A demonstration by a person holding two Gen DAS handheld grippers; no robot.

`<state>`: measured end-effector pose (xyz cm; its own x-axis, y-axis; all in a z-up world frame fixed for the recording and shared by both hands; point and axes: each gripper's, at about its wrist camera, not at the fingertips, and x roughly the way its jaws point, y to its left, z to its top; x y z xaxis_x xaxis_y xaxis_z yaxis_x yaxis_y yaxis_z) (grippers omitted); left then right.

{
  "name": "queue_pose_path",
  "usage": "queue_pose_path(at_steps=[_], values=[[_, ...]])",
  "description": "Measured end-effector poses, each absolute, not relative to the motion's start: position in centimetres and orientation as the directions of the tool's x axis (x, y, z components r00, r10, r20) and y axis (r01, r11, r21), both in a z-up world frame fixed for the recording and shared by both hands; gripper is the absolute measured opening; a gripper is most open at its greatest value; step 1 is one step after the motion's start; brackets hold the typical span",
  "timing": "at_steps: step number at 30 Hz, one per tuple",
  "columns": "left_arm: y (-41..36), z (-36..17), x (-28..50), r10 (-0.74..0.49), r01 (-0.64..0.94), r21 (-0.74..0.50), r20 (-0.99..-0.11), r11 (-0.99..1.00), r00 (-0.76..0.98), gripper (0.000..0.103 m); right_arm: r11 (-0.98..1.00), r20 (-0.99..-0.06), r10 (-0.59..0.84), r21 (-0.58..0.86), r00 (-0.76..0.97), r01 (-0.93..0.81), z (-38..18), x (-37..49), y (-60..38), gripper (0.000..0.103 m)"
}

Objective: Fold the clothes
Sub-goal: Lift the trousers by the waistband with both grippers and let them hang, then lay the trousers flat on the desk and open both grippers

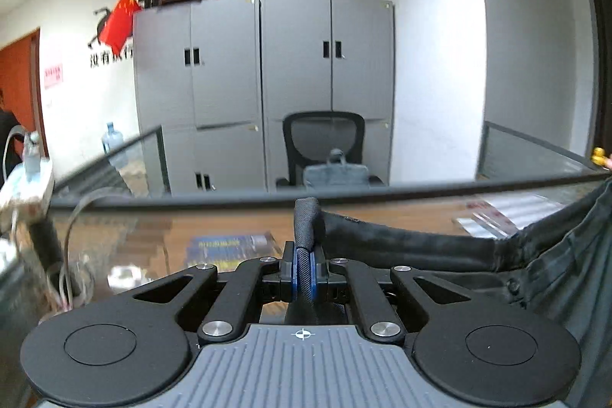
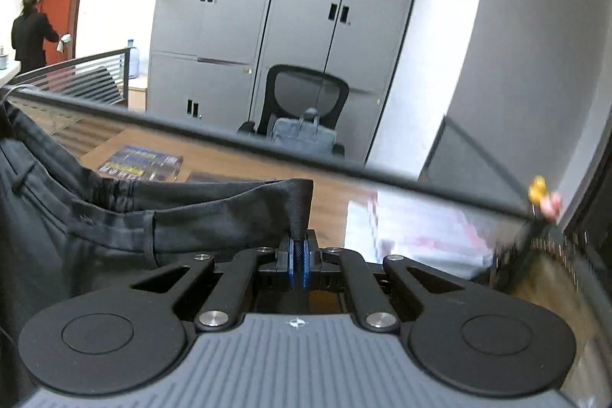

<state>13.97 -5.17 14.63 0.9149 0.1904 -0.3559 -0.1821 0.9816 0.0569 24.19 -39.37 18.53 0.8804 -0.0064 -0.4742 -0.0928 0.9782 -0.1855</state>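
Note:
A pair of dark grey trousers (image 1: 420,247) hangs stretched between my two grippers above a wooden desk (image 1: 401,213). My left gripper (image 1: 304,272) is shut on one end of the waistband, which sticks up between the blue pads. The cloth runs off to the right. In the right wrist view my right gripper (image 2: 297,264) is shut on the other waistband end, and the trousers (image 2: 172,213) spread to the left, with a belt loop and pocket seam showing.
A blue booklet (image 2: 139,161) and white and red papers (image 2: 413,217) lie on the desk. A grey partition rail (image 1: 344,190) edges its far side. Behind stand an office chair with a grey bag (image 1: 336,171) and grey cabinets (image 1: 264,64). A person stands by the door (image 2: 32,29).

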Motion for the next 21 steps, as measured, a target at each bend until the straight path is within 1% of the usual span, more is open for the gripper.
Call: queue_pose_path(at_steps=[2, 6, 11, 15, 19, 21], values=[[-4.7, 14.3, 16.6, 0.197, -0.182, 0.075, -0.385, 0.98, 0.902, 0.008, 0.975, -0.478, -0.009, -0.198, 0.878, -0.098, 18.9, 27.3, -39.4, 0.004], [-4.1, 11.1, 20.9, 0.22, -0.187, 0.118, -0.467, 0.975, 0.856, 0.009, 0.969, -0.544, 0.034, -0.187, 0.839, -0.161, 16.8, 33.7, -39.3, 0.005], [-3.5, 5.5, 23.1, 0.223, -0.195, 0.11, -0.563, 0.975, 0.796, 0.009, 0.964, -0.643, 0.096, -0.129, 0.76, -0.231, 10.1, 39.0, -39.0, 0.005], [-3.3, 0.6, 24.4, 0.236, -0.191, 0.14, -0.637, 0.972, 0.734, 0.01, 0.964, -0.715, 0.113, -0.091, 0.69, -0.252, 4.6, 41.6, -39.4, 0.005], [-2.5, -3.1, 25.1, 0.252, -0.222, 0.133, -0.674, 0.966, 0.694, 0.011, 0.968, -0.749, 0.105, -0.073, 0.655, -0.238, 0.5, 43.4, -39.5, 0.005], [-2.1, -4.0, 25.6, 0.255, -0.23, 0.13, -0.686, 0.964, 0.682, 0.019, 0.969, -0.76, 0.103, -0.07, 0.642, -0.238, -1.1, 44.2, -38.2, 0.006]])
